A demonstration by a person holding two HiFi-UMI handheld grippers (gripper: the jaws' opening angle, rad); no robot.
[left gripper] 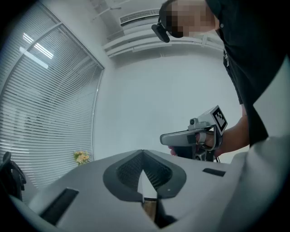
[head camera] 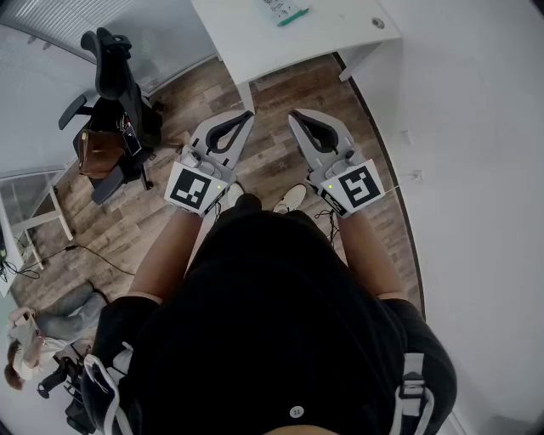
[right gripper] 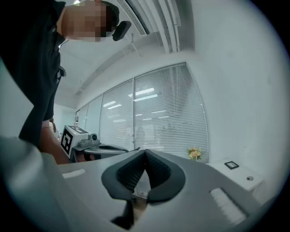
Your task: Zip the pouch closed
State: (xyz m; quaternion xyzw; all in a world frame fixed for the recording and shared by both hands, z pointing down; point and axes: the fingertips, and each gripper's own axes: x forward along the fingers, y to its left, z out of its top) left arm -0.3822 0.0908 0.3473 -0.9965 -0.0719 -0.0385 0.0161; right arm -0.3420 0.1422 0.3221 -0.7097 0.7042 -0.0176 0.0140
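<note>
No pouch shows clearly in any view. A small teal and white item (head camera: 285, 12) lies on the white table (head camera: 340, 38) at the far edge of the head view; I cannot tell what it is. My left gripper (head camera: 247, 114) and right gripper (head camera: 293, 113) are held side by side, level, above the wooden floor in front of the person's body. Both are shut with nothing between the jaws. The left gripper view shows its jaws (left gripper: 143, 152) meeting at the tip, with the right gripper (left gripper: 192, 136) off to the side. In the right gripper view its jaws (right gripper: 146, 151) touch likewise, and the left gripper (right gripper: 88, 144) is alongside.
A black office chair (head camera: 115, 81) with a brown bag stands at the left. Another person (head camera: 38, 336) sits on the floor at the lower left. Window blinds (left gripper: 41, 113) run along one side, and a white wall (head camera: 476, 170) rises on the right. Yellow flowers (right gripper: 195, 154) sit by the window.
</note>
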